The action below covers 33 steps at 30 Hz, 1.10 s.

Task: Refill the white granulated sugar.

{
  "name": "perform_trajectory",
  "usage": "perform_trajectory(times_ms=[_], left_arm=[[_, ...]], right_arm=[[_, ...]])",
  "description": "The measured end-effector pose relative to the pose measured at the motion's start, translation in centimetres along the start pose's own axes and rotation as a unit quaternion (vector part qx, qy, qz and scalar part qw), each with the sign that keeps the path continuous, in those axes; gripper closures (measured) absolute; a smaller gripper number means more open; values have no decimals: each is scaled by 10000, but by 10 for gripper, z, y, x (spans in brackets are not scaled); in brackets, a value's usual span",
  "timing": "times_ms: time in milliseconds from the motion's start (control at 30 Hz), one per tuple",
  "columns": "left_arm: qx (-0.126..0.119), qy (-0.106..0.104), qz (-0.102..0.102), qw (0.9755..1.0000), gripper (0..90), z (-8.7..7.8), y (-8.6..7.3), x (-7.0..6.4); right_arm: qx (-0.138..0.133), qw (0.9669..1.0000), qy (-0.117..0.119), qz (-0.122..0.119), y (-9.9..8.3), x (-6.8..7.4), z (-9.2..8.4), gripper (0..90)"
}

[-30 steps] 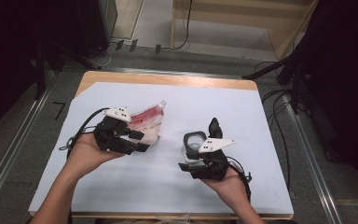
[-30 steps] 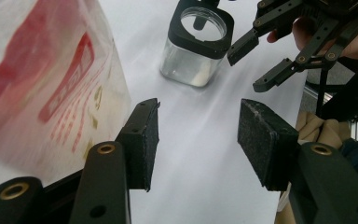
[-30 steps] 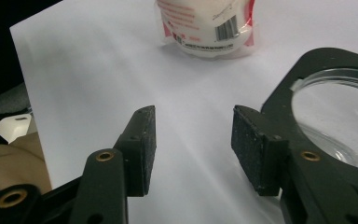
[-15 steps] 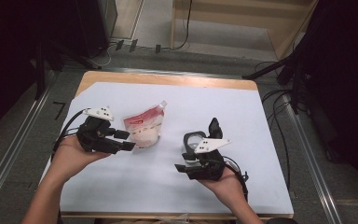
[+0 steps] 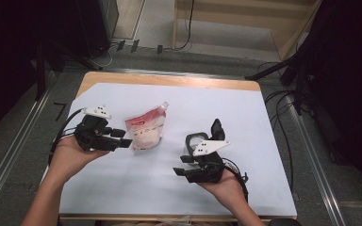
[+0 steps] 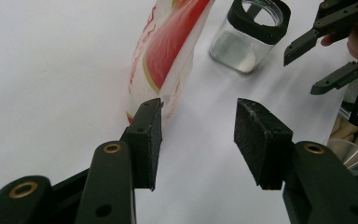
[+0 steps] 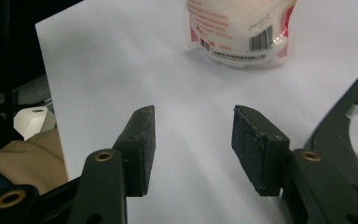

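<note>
Just beside the red-and-white pouch (image 5: 144, 131), the left gripper (image 5: 122, 142) has been narrowing, empty; right gripper (image 5: 183, 165) gapes empty.

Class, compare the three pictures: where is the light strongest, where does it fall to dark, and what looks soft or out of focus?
High view: the white sheet is bright, its surroundings nearly black. Left gripper view: the sheet washes out at upper left, and the pouch and jar look slightly soft. Right gripper view: the pouch top glares, the left edge falls dark, and the near pads are sharp.
</note>
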<state>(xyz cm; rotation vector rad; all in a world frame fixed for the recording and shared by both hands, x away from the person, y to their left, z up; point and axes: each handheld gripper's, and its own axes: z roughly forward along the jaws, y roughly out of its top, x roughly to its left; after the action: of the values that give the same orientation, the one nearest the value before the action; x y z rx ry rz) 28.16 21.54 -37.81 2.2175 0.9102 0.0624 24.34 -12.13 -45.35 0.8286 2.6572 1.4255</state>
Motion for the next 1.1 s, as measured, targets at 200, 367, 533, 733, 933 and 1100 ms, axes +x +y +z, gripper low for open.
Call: perform_trajectory(times_ms=[200, 367, 533, 733, 933, 1100], left_arm=[[-54, 58, -43, 10000, 531, 12, 6, 6], [-155, 6, -74, 9999, 573, 16, 12, 12], [-278, -52, -19, 9996, 583, 19, 20, 16], [-386, 1, -44, 9992, 606, 31, 24, 18], [-450, 128, 200, 9987, 643, 43, 23, 17], [-629, -39, 75, 9980, 706, 52, 15, 22]], right_arm=[[35, 10000, -11, -26, 4, 2, 8, 494], [111, 9998, -137, -48, 19, 2, 18, 493], [50, 9999, -159, -16, 30, 0, 27, 496], [12, 9999, -95, 115, 38, 2, 42, 500], [106, 9999, -2, 51, 30, 5, 52, 489], [151, 9999, 35, 1, 25, 7, 57, 484]])
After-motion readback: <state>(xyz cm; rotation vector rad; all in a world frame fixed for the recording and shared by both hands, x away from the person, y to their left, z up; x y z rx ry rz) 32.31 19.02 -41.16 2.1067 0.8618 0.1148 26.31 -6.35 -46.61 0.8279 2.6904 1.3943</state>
